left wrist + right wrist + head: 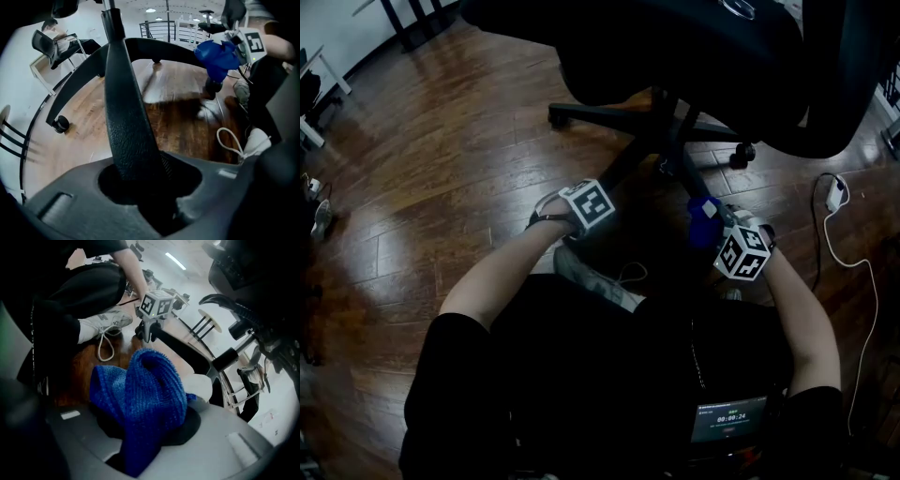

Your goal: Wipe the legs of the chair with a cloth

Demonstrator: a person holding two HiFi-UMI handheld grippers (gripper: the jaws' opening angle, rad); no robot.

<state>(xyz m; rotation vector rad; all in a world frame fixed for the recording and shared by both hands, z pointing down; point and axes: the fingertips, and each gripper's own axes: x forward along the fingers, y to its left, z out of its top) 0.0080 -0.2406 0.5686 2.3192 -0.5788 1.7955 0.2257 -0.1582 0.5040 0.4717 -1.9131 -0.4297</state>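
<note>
Leg is clamped in the left gripper's narrowed jaws, probably to stop the chair rolling. Cloth is pinched bunched in the right gripper, off the floor, by the next leg, for wiping.

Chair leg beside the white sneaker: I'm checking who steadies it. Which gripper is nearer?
Left. The left gripper is clamped around that chair leg. The right gripper, holding the blue cloth, is off to its side, apart from it.
</note>
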